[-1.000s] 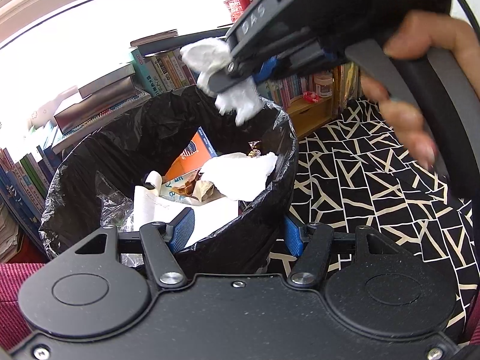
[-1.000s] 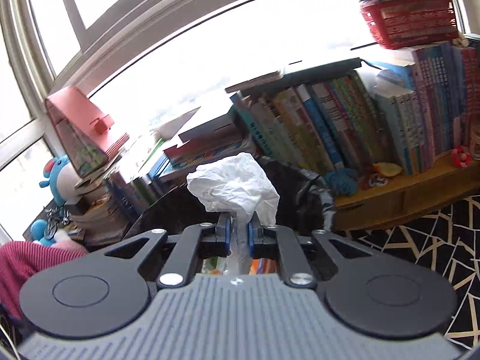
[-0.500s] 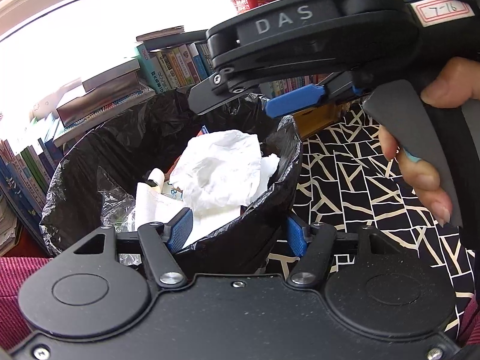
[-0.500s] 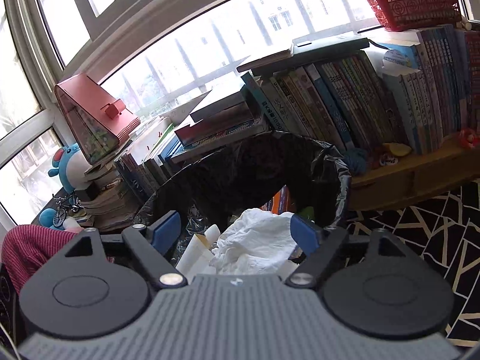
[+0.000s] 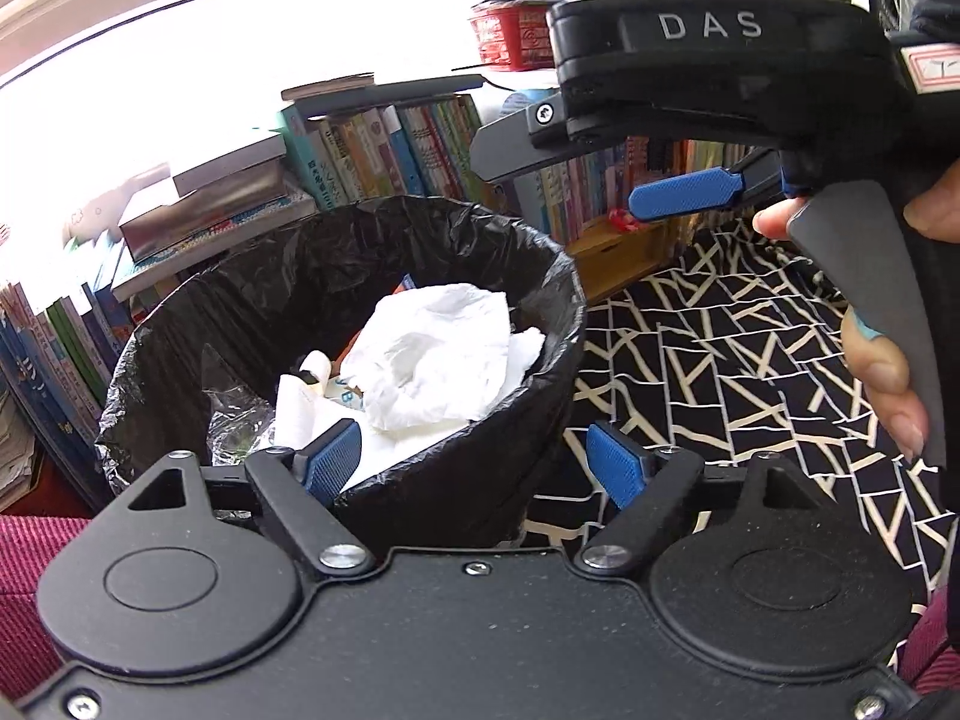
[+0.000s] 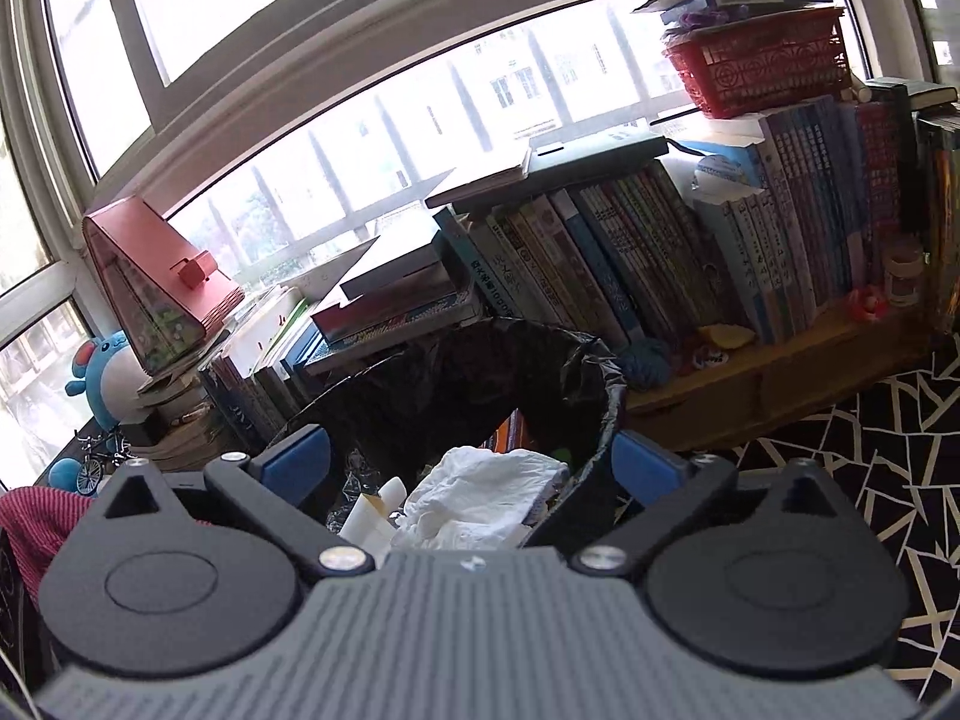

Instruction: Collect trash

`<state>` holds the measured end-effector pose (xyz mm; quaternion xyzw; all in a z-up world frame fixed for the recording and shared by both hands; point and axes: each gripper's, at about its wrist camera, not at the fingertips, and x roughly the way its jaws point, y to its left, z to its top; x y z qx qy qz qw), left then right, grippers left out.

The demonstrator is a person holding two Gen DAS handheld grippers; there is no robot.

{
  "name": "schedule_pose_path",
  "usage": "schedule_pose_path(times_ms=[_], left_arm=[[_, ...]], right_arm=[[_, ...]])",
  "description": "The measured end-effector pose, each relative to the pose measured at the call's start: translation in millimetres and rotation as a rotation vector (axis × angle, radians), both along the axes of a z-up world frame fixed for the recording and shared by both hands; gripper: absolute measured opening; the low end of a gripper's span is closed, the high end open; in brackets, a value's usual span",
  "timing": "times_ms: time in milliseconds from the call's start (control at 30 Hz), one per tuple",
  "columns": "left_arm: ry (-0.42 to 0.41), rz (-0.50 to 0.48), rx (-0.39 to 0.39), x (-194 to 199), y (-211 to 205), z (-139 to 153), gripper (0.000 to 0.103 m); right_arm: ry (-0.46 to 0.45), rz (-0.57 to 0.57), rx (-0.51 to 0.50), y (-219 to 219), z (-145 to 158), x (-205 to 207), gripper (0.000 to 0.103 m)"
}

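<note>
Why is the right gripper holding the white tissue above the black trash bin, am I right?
Not quite. The right gripper holds nothing: its jaws are opening wide and empty. The white tissue already lies inside the black trash bin, on top of the other trash. The left wrist view shows it best; the gripper is indeed above the bin.

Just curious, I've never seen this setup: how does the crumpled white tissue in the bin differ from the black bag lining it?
The crumpled white tissue is matte, bunched paper; the black bag is glossy, wrinkled plastic. The tissue lies loose on top of the other trash, while the bag is draped over the bin's rim and holds everything. The tissue is far smaller than the bag. Both look creased, and neither is held by any jaws.
</note>
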<state>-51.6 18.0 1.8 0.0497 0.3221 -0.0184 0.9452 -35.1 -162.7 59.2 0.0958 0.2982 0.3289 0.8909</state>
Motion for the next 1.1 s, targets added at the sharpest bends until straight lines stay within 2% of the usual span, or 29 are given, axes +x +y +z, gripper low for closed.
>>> schedule_pose_path(times_ms=[133,400,633,767,900,1100], left_arm=[[0.033,-0.012,-0.001,-1.4,-3.5,5.1,0.085],[0.043,-0.019,-0.05,2.4,0.3,17.9,0.088],[0.085,0.003,-0.08,10.0,3.6,19.7,0.09],[0.121,0.009,-0.105,15.0,4.5,17.9,0.09],[0.128,0.014,-0.113,15.0,6.1,18.8,0.092],[0.142,0.022,-0.12,15.1,7.1,19.2,0.093]], right_arm=[[-0.005,-0.07,-0.003,-10.8,6.6,-2.8,0.103],[-0.089,-0.193,0.016,-31.9,15.9,-16.0,0.103],[-0.041,-0.293,-0.055,-44.4,15.1,-33.4,0.103],[-0.019,-0.377,-0.163,-54.0,13.7,-50.4,0.103],[0.017,-0.438,-0.251,-58.3,0.6,-66.3,0.103],[0.097,-0.474,-0.311,-51.5,-26.1,-79.0,0.103]])
